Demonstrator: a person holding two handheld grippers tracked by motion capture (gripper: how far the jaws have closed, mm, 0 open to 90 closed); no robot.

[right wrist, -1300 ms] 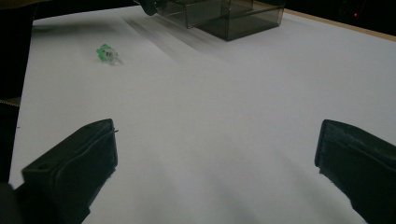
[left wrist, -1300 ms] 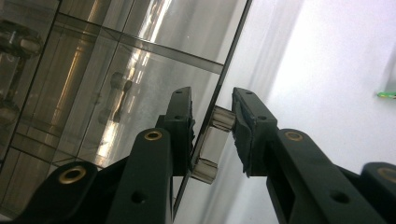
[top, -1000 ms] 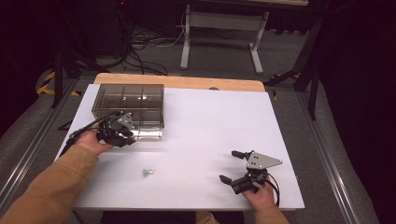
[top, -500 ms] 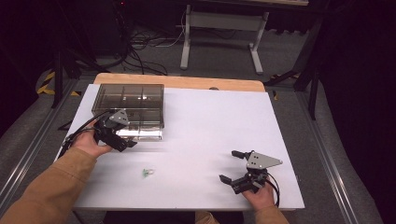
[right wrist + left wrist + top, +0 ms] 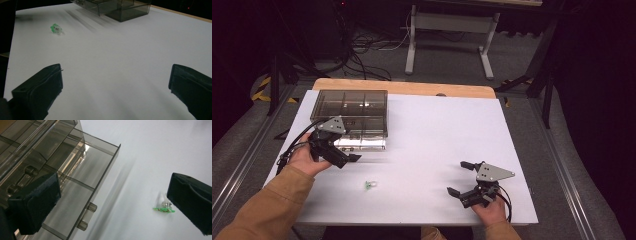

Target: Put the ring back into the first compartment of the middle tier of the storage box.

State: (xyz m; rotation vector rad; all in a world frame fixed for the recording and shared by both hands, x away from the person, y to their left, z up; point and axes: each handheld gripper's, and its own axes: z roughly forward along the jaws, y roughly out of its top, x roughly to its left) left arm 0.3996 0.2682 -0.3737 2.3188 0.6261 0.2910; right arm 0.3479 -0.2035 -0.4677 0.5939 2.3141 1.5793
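From the high view, the small green part on the bench was too small for me to say what it was. In the left gripper view, the clear box was cut off by the left and top edges, and my left gripper covered a part of it. In the right gripper view, the top edge cut the box too, and the green part looked blurred.

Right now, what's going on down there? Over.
Left gripper open by the smoky drawer box, drawer pulled out. Right gripper open, idle. Small green piece lies loose, unobstructed.
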